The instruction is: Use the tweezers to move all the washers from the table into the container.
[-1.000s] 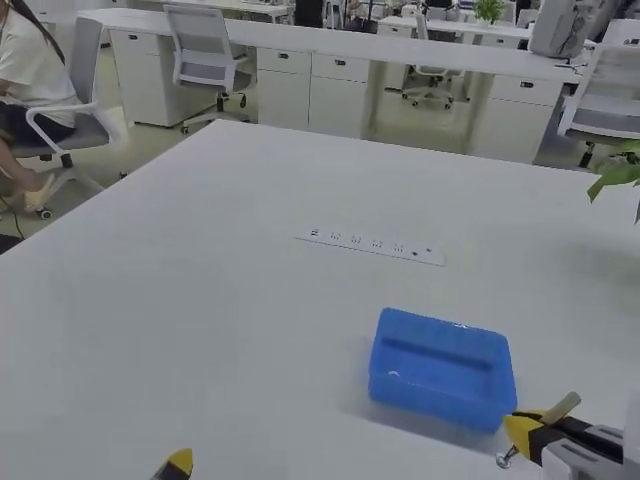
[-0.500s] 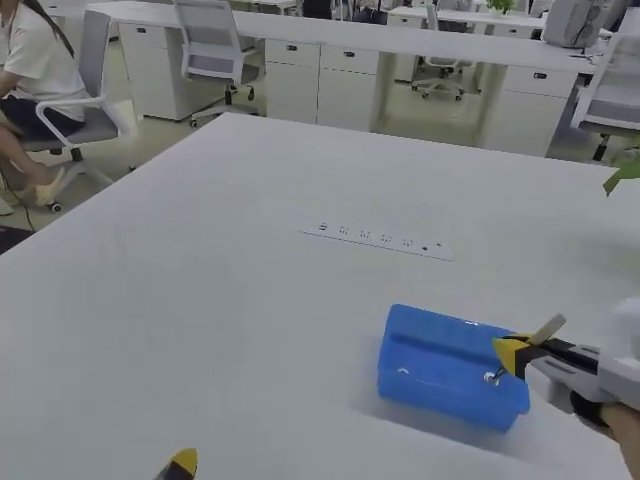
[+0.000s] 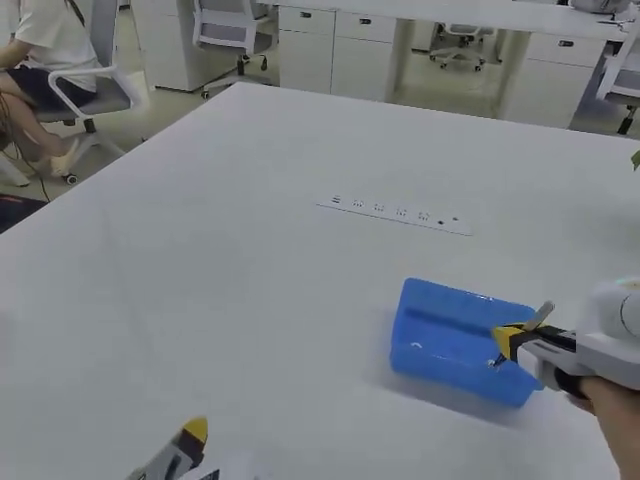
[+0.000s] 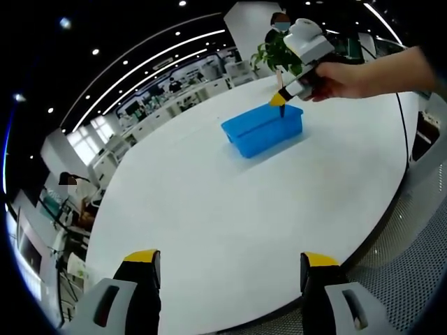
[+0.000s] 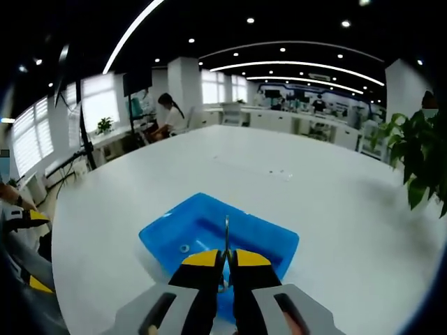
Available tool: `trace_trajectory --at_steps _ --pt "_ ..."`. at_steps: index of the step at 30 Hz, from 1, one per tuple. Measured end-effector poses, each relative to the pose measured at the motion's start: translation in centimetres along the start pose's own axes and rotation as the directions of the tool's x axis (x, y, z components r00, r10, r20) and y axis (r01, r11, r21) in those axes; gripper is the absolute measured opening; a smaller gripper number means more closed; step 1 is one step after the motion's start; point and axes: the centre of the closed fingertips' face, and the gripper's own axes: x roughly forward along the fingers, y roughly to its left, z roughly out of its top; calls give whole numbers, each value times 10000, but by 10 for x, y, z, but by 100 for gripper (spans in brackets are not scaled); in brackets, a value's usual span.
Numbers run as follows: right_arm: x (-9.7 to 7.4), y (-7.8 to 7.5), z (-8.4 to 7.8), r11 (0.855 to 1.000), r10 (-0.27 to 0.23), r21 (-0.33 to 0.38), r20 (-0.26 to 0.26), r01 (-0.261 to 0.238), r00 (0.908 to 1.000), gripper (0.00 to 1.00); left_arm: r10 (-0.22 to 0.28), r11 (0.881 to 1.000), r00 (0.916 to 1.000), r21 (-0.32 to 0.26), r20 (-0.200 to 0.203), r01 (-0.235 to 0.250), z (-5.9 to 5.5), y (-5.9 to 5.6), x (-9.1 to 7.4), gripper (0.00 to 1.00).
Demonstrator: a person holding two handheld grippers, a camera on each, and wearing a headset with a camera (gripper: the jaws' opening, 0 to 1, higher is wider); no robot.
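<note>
The blue container [image 3: 455, 340] sits on the white table [image 3: 250, 280]. My right gripper [image 3: 508, 343] hangs over the container's right end, shut on thin metal tweezers [image 3: 497, 360] whose tips point down into it. In the right gripper view the tweezers [image 5: 226, 234] stick out from the closed yellow jaws of my right gripper [image 5: 225, 259] over the container [image 5: 209, 234], where a small washer [image 5: 184, 248] lies on the floor. Whether the tips hold a washer I cannot tell. My left gripper [image 4: 230, 262] stands open near the table's front edge, far from the container [image 4: 264, 129].
A white power strip [image 3: 395, 214] lies flat on the table beyond the container. Desks and office chairs [image 3: 225, 40] stand past the far edge, with a seated person [image 3: 40, 60] at the far left. A green plant [image 5: 415, 160] is off to the right.
My right gripper has moved with the tweezers from the table in front of the container up and over the container's right end. The head camera has tilted down. The left gripper has stayed low.
</note>
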Motion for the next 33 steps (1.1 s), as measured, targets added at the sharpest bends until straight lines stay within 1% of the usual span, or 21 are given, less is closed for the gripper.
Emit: trace_trajectory --at_steps 5,9,15,24,25,27,30,31,33 --pt "5 3 -8 10000 58 -53 -257 -59 9997 3 -15 10000 10000 23 -7 15 0 0 0 84" --pt "7 3 -11 9999 47 -100 -373 -51 9993 3 3 10000 10000 5 -14 -3 0 0 0 84" --pt "11 3 -15 9999 100 30 -562 -98 9984 3 19 10000 10000 -7 9 -19 0 0 -1 84" --pt "12 7 -16 10000 77 -5 -616 -77 9981 4 31 10000 10000 0 44 -31 1 1 -1 84" --pt "10 7 -14 10000 36 -60 -569 -40 9984 4 29 10000 10000 0 46 -29 1 1 -1 84" --pt "5 7 -4 9995 -19 -314 -278 11 9996 3 40 10000 10000 -3 70 -40 1 1 -1 84" --pt "-6 12 14 9986 186 -506 169 -177 9997 3 18 10000 9999 -9 110 -18 2 1 -2 84" --pt "-12 14 22 9971 231 -739 353 -204 9991 3 11 10000 9999 8 149 -11 3 1 -2 84" --pt "-18 16 30 9919 301 -1248 518 -235 9982 2 -20 10000 9998 5 212 19 4 0 -2 84"
